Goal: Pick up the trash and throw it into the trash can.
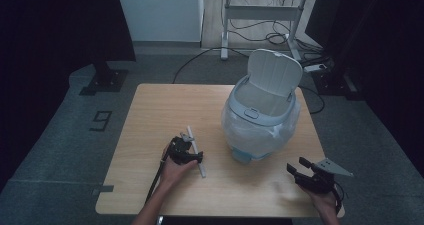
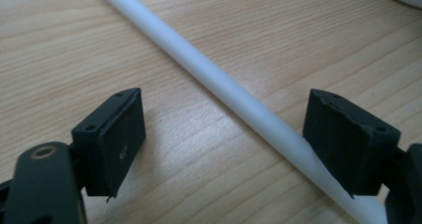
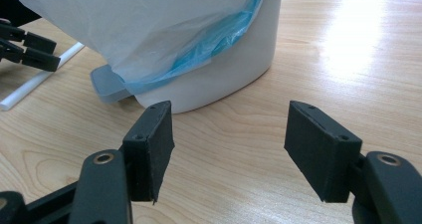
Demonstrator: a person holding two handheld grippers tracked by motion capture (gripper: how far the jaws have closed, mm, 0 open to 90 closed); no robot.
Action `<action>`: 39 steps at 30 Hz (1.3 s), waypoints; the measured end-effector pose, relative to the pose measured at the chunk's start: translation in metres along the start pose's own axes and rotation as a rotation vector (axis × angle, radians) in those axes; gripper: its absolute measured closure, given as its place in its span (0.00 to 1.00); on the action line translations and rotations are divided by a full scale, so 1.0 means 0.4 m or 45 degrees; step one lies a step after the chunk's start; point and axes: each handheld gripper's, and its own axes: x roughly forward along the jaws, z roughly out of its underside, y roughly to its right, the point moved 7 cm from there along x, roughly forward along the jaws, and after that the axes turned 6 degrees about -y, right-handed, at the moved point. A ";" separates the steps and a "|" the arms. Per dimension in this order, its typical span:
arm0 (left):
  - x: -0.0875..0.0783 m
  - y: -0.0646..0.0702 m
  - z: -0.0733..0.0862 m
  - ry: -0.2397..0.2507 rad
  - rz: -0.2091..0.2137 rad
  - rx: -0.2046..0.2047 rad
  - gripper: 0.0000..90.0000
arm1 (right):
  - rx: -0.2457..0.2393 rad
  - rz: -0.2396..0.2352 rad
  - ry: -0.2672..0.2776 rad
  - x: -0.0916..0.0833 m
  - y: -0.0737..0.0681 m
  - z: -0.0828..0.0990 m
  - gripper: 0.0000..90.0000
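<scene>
L gripper [image 2: 219,144] wide astride white rod [image 2: 209,79] (touching one pad), R gripper [image 3: 229,149] wide, empty.

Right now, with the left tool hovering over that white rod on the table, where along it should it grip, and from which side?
Grip the white rod near its middle, coming straight down from above. It lies flat on the table, thin and round, so only its two long sides are free. The left tool stands open and straddles it at a slant, one pad almost touching; squaring the pads across it first would likely stop it rolling.
</scene>
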 end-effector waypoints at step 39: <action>-0.057 -0.054 0.031 0.052 0.100 -0.032 0.89 | -0.022 0.025 -0.010 0.003 -0.001 0.004 0.39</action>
